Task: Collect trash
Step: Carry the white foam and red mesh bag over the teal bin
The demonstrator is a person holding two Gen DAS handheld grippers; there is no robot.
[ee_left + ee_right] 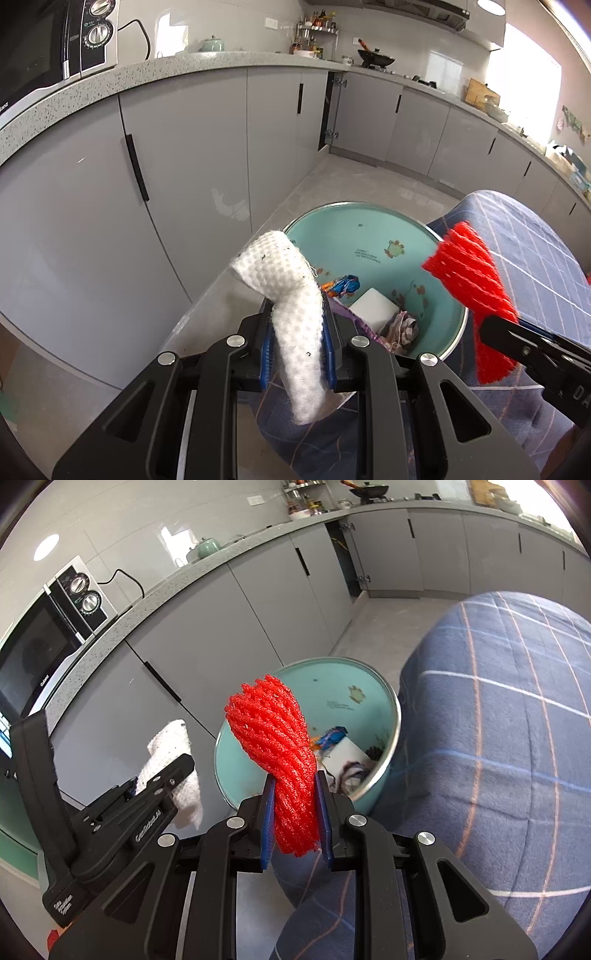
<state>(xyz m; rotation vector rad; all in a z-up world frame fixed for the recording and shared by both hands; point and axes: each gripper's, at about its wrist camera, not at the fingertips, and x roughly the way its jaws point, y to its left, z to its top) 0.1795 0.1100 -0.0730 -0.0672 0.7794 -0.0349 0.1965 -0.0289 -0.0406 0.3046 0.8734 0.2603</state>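
Here, a white cloth (pixel 295 325) is clamped in the left gripper (pixel 297 354), and a red net (pixel 284 768) is pinched in the right gripper (pixel 295 823). Both are held above the teal bin (pixel 373 236), at twelve o'clock, where wrappers (pixel 341 286) already lie.

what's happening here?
A person is collecting trash with two handheld grippers. The left gripper is shut on a white foam net; the right gripper is shut on a red foam net. Both are held above a teal bin that already holds wrappers and scraps.
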